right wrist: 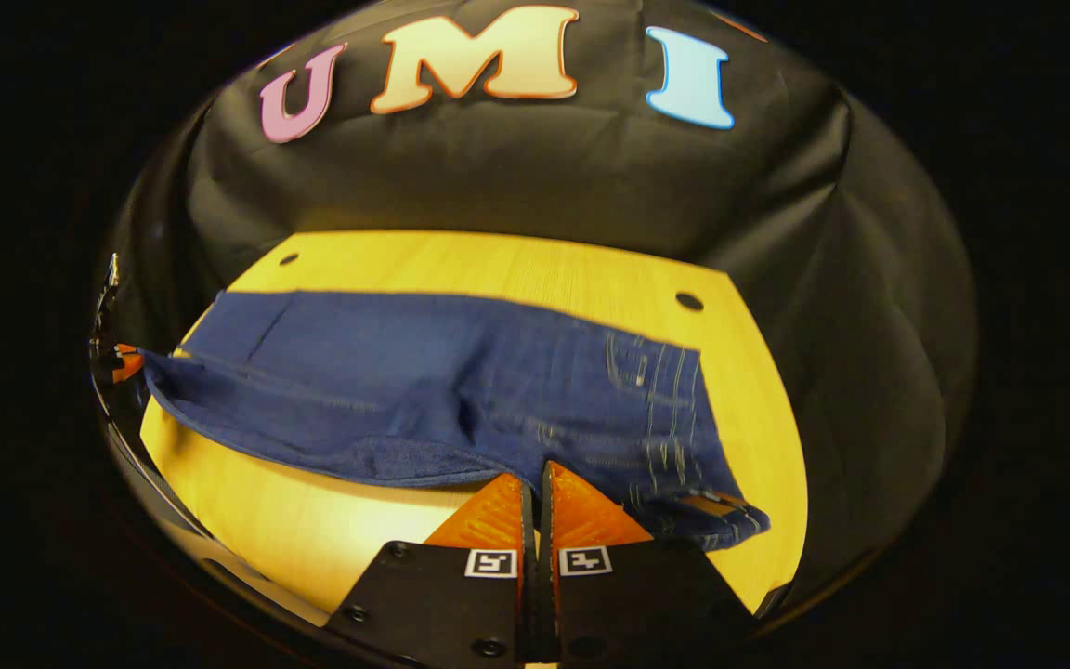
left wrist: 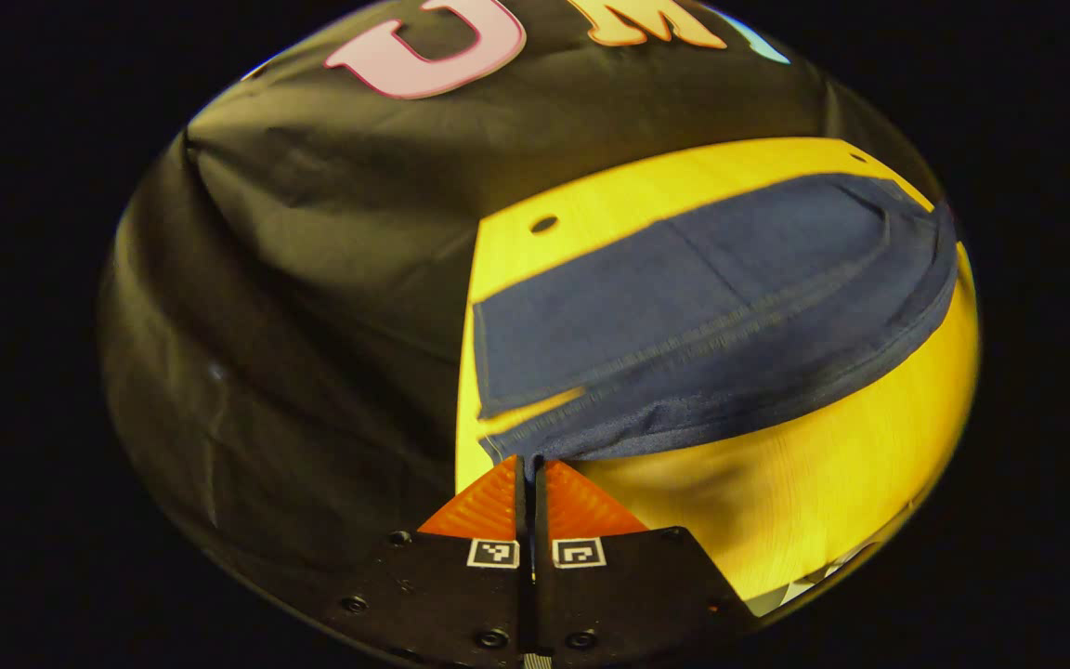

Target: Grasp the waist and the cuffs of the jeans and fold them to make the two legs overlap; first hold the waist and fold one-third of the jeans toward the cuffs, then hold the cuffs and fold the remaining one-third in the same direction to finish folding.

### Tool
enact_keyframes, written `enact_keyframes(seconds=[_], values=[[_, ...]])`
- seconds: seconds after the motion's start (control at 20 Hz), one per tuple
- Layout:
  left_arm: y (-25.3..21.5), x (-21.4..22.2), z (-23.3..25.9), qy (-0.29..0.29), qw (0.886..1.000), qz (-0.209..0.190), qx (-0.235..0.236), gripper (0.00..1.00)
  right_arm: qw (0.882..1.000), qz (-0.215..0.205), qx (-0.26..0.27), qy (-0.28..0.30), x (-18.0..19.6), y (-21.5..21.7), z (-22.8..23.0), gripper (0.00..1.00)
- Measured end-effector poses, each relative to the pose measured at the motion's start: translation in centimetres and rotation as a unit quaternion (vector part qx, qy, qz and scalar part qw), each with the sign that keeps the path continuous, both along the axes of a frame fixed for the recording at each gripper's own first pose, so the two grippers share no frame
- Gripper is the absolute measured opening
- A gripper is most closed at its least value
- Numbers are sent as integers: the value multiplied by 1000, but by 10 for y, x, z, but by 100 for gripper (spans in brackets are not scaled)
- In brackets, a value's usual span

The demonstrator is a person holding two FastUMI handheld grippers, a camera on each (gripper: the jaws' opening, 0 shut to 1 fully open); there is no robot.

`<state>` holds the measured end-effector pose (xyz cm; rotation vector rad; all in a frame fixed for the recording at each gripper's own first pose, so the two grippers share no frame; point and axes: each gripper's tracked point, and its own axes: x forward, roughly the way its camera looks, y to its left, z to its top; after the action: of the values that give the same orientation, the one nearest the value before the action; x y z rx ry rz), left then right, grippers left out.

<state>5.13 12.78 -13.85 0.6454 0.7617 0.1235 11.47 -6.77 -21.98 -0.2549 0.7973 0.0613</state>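
Observation:
Dark blue jeans [left wrist: 684, 307] lie lengthwise across the yellow wooden table [left wrist: 823, 483]. My left gripper [left wrist: 528, 462] is shut on the cuff of the nearer leg, and that edge is raised off the table. In the right gripper view the jeans [right wrist: 424, 372] stretch from left to right, with the back pocket [right wrist: 651, 372] and waistband patch [right wrist: 711, 506] at the right. My right gripper [right wrist: 535, 476] is shut on the near edge of the jeans close to the waist, holding it slightly lifted. The left gripper [right wrist: 122, 362] shows small at the far left, at the cuff end.
The table [right wrist: 498, 265] has round holes near its far corners [right wrist: 688, 301] [left wrist: 543, 224]. Black cloth walls [right wrist: 544, 177] close in behind and on both sides. Bare tabletop lies in front of the jeans [right wrist: 312, 520] and in a strip behind them.

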Motion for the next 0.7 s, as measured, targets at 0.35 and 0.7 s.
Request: enact_keyframes(seconds=[0.35, 0.7], values=[[5, 116, 16, -17, 999, 31, 19, 0, 1000, 3, -15, -25, 115, 16, -14, 2], [9, 197, -83, 70, 996, 25, 58, 0, 998, -30, 25, 56, 191, 14, -119, 0]])
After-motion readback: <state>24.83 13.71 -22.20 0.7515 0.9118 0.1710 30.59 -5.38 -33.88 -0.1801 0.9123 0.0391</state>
